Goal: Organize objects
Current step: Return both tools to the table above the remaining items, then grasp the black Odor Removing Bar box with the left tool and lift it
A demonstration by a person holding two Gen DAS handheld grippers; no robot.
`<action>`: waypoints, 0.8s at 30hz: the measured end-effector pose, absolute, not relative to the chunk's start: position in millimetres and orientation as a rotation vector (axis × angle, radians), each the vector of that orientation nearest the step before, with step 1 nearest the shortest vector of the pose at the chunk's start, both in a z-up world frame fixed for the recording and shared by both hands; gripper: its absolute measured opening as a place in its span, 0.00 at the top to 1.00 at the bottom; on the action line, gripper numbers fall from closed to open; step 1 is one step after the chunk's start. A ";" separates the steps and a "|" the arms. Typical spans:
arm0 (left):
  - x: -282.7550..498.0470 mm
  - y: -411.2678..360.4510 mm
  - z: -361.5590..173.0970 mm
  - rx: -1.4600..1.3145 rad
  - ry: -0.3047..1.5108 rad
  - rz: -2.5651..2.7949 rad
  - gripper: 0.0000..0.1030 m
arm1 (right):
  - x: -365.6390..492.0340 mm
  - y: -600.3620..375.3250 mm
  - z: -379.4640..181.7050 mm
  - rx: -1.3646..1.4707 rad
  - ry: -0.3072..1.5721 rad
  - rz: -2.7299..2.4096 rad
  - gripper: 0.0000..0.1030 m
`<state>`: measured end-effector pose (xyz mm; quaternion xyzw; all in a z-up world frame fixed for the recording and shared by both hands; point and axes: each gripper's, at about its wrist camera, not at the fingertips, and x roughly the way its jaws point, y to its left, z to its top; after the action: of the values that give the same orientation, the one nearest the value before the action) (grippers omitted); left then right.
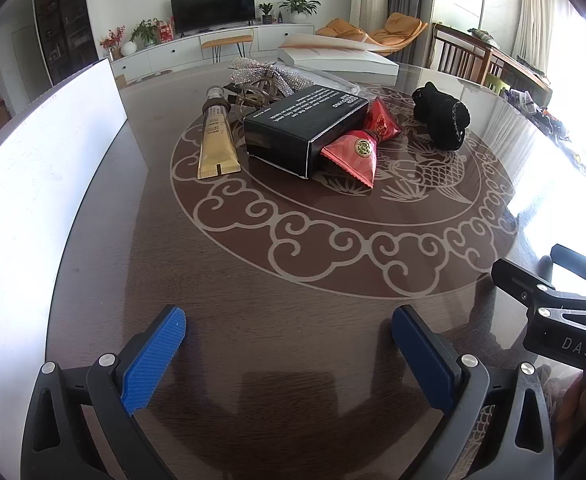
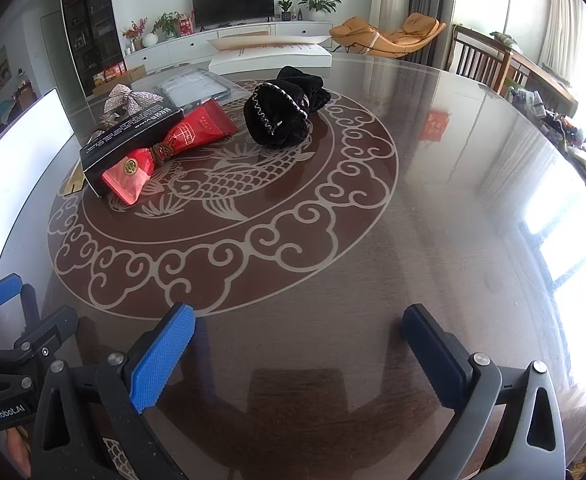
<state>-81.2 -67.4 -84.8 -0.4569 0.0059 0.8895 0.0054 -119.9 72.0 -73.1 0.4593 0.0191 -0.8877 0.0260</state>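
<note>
A pile of objects sits mid-table: a black box (image 1: 305,128) (image 2: 131,138), a red candy-shaped pouch (image 1: 359,144) (image 2: 173,148) leaning on it, a gold tube (image 1: 216,140), a glittery silver bow (image 1: 263,74) (image 2: 131,98) and a black velvet scrunchie (image 1: 443,118) (image 2: 285,114). My left gripper (image 1: 289,320) is open and empty, low over the near table. My right gripper (image 2: 299,320) is open and empty beside it, and shows in the left wrist view (image 1: 553,300).
A white box wall (image 1: 33,200) (image 2: 17,168) stands at the left. A white flat box (image 1: 341,56) (image 2: 269,54) and a clear plastic packet (image 2: 193,86) lie at the far side. The round dark table (image 1: 293,380) has a fish motif. Chairs (image 2: 481,60) stand far right.
</note>
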 end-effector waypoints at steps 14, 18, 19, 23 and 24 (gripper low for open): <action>-91.5 -80.2 -70.8 -1.431 -0.077 2.787 0.00 | -120.2 71.8 -73.5 1.419 0.059 -2.744 0.00; -131.5 -74.1 -40.1 -1.359 0.005 2.846 0.00 | -120.2 71.8 -73.6 1.419 0.058 -2.745 0.00; -144.2 -71.1 -34.5 -1.344 0.027 2.849 0.00 | -120.2 71.7 -73.7 1.419 0.058 -2.745 0.00; -195.8 -63.2 -29.5 -1.348 0.053 2.806 0.00 | -120.3 71.8 -73.8 1.419 0.059 -2.745 0.00; -209.1 -59.5 -32.2 -1.372 0.077 2.781 0.00 | -120.3 71.8 -73.8 1.419 0.059 -2.745 0.00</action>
<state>-209.1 -59.5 -32.2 -0.4423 0.0247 0.8963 0.0199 -120.3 71.8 -73.8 0.4590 0.0190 -0.8879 0.0255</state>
